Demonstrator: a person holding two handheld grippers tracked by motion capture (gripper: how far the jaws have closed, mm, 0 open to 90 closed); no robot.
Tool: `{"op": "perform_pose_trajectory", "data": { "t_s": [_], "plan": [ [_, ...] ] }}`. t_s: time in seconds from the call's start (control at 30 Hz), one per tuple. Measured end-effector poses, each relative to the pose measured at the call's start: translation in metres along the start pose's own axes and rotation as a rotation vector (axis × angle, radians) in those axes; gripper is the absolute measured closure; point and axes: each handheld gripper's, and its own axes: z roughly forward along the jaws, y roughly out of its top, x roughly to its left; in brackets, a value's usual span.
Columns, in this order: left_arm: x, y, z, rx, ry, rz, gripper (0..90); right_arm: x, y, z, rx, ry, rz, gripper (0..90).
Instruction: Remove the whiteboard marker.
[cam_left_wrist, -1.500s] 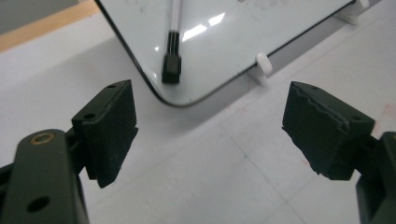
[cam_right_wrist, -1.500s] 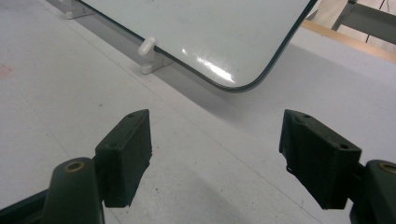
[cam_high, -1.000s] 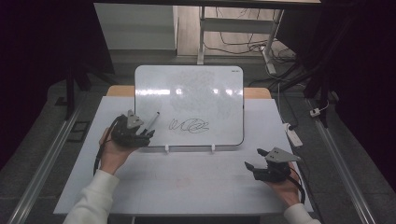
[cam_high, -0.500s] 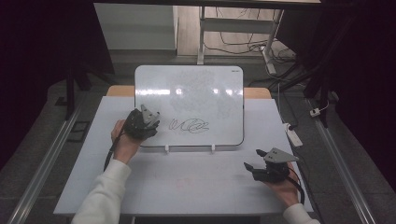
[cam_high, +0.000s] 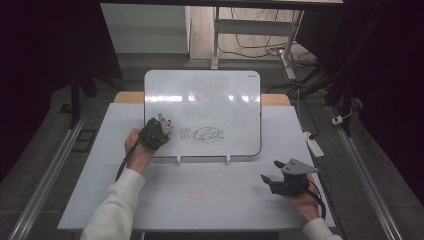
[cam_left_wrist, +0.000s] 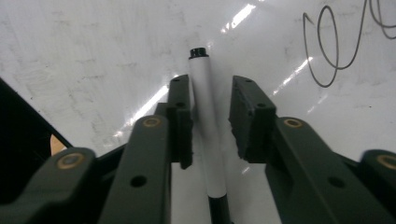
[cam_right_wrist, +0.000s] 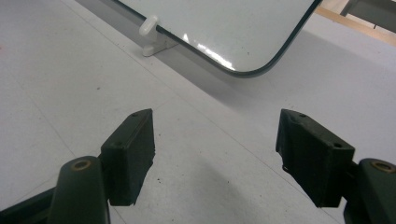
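A white table fills the middle of the high view, with a wooden edge showing at its far side. On it, toward the far half, a whiteboard leans on two small white clips, its face smeared with faint erased marks and carrying a dark scribble low on its left half. In the right gripper view, the board's rounded near corner and one clip lie beyond the jaws. The person's left hand, in a white sleeve, reaches in from the near left and holds the left gripper against the board's lower left part, just left of the scribble. The right gripper rests on the table at the near right, well apart from the board, jaws spread wide with nothing between them. In the left gripper view, a white marker with a black tip stands between the jaws, pointing at the board; one jaw lies against its barrel and a narrow gap shows on the other side, so whether the left gripper clamps it I cannot tell. The loops of the scribble show at the upper right there.
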Motion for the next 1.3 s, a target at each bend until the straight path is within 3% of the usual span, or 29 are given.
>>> {"op": "perform_pose_trajectory", "data": {
  "t_s": [0.13, 0.3, 0.53, 0.67, 0.83, 0.93, 0.97, 1.0, 1.03, 1.3],
  "plan": [
    [-0.002, 0.001, 0.0, -0.004, 0.001, 0.009, 79.6, 0.0, 0.0, 0.0, 0.003, -0.003, -0.006, 28.7],
    [0.001, 0.0, 0.0, -0.009, -0.019, -0.006, 81.7, 0.001, 0.0, 0.001, 0.006, -0.004, -0.013, 28.9],
    [0.001, 0.0, -0.002, -0.009, -0.029, 0.007, 82.1, 0.002, 0.0, 0.001, 0.004, -0.005, -0.019, 29.4],
    [0.003, -0.001, -0.01, -0.025, -0.038, 0.003, 82.2, 0.002, 0.0, 0.0, -0.001, -0.002, -0.017, 30.0],
    [0.008, -0.002, -0.028, -0.085, -0.051, -0.014, 82.2, 0.002, 0.001, 0.0, -0.01, 0.003, -0.015, 30.3],
    [0.013, -0.002, -0.042, -0.152, -0.099, -0.054, 82.2, 0.003, 0.001, 0.0, -0.012, 0.007, -0.013, 30.2],
    [0.013, -0.002, -0.042, -0.152, -0.099, -0.054, 82.2, 0.004, 0.002, 0.001, -0.012, 0.008, -0.013, 30.3],
    [0.014, -0.002, -0.048, -0.181, -0.13, -0.073, 82.2, 0.004, 0.002, 0.001, -0.014, 0.011, -0.013, 30.2],
    [0.014, -0.002, -0.048, -0.181, -0.13, -0.073, 82.2, 0.004, 0.002, 0.001, -0.016, 0.012, -0.014, 30.2],
    [0.008, 0.007, -0.061, -0.265, -0.25, -0.097, 82.2, 0.008, 0.005, 0.003, -0.039, 0.042, 0.002, 30.1]
  ]
}}
